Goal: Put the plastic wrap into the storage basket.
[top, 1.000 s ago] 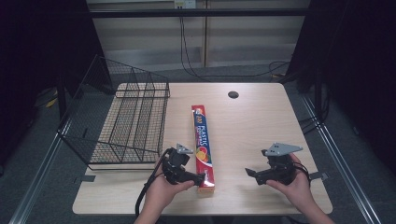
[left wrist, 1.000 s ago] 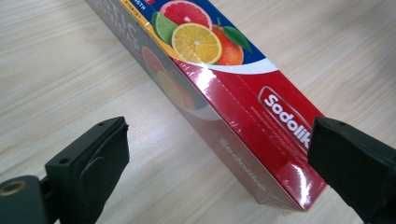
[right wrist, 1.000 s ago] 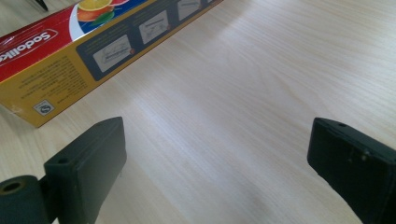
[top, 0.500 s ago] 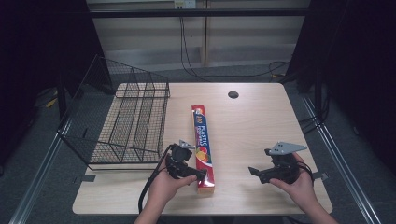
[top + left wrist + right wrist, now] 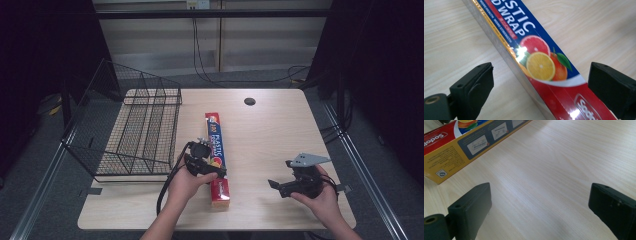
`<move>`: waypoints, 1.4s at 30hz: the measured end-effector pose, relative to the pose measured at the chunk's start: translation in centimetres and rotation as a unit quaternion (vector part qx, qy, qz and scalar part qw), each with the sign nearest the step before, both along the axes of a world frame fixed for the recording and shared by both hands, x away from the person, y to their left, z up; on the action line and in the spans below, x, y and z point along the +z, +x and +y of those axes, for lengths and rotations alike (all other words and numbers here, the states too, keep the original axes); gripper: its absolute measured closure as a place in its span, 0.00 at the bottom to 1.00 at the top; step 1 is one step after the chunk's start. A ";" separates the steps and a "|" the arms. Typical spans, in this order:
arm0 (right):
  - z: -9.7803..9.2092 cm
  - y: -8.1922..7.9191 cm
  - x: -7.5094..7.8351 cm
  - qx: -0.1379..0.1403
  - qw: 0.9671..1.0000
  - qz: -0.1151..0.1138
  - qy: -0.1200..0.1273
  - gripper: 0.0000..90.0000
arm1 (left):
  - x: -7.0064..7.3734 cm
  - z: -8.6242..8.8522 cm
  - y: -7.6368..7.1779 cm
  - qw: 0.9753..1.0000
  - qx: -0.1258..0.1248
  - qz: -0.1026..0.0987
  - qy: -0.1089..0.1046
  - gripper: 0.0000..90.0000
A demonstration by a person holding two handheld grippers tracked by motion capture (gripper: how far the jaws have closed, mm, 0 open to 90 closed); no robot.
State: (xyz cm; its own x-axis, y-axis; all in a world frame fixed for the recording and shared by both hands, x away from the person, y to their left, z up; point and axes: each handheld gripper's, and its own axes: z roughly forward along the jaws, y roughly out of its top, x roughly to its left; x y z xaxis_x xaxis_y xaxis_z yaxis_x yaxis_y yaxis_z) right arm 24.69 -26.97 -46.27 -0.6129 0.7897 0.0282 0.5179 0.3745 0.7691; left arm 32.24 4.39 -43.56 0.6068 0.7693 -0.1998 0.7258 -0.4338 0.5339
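Lying lengthwise on the wooden table [image 5: 270,130], a long box of plastic wrap [image 5: 216,150] serves as the landmark; its blue end points away from the person and its red end toward them. Its top face carries white lettering and a picture of cut citrus fruit, and a yellow side panel with small diagrams shows in the right gripper view [image 5: 461,147].

Just left of the box stands a black wire basket [image 5: 135,135], a rack with upright dividers that split it into narrow compartments. Nothing can be seen lying inside any of them; only the table surface shows through the mesh. One corner of the basket reaches past the table's left edge.

Over the box's red half, the left gripper [image 5: 210,167] is held in the person's left hand [image 5: 187,182]. In the left gripper view its jaws stand spread wide, one on each side of the box [image 5: 544,65], with a gap between each jaw and the carton, so nothing is grasped.

Well to the right of the box, the right gripper [image 5: 280,186] sits in the person's right hand [image 5: 320,197], a grey three-cornered plate on top. Its jaws are also parted wide over bare wood, pointing toward the carton's near end, gripping nothing.

Beyond the box's far end, a dark round hole [image 5: 249,101] marks the tabletop.
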 end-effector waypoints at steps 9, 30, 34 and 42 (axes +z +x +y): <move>-0.2 -0.1 0.0 -0.001 1.000 -0.001 -0.006 0.05 | 0.0 -0.7 2.0 1.000 0.014 0.020 0.001 0.07; 0.0 -0.1 0.1 -0.001 1.000 -0.004 0.003 0.05 | -1.0 -2.3 5.2 0.997 0.056 0.053 0.029 0.07; 0.0 -0.1 0.2 0.001 1.000 -0.003 0.003 0.05 | -1.4 -2.2 5.6 0.996 0.068 0.054 0.035 0.10; 0.1 -0.1 0.2 0.000 1.000 -0.004 0.005 0.05 | -1.8 -2.5 5.9 0.994 0.079 0.065 0.031 0.12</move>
State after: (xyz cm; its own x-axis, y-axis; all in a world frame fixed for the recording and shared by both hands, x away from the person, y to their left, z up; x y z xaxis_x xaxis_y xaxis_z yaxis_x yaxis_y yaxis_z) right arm 24.62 -26.85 -46.07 -0.6131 0.7894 0.0310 0.5123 0.3674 0.7762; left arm 38.12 1.93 -45.37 0.4487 0.8668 -0.2174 0.8491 -0.3376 0.4063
